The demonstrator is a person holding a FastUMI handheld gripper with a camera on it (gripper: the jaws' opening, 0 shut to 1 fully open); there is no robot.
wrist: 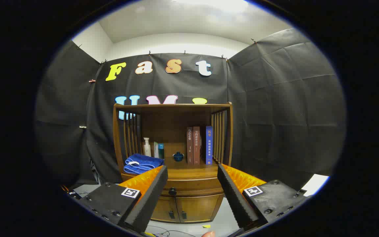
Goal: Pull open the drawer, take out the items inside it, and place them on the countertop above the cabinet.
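Fingers [192, 177] spread apart, holding nothing, well short of cabinet [189, 204]. Drawer [189, 187] shut; best to centre on knob [172, 191], pinch squarely, pull straight.

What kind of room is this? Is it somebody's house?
Probably not a real home: it looks like a recording booth set up as one. Black cloth walls surround a wooden cabinet holding books and a blue towel. The open gripper faces its closed drawer.
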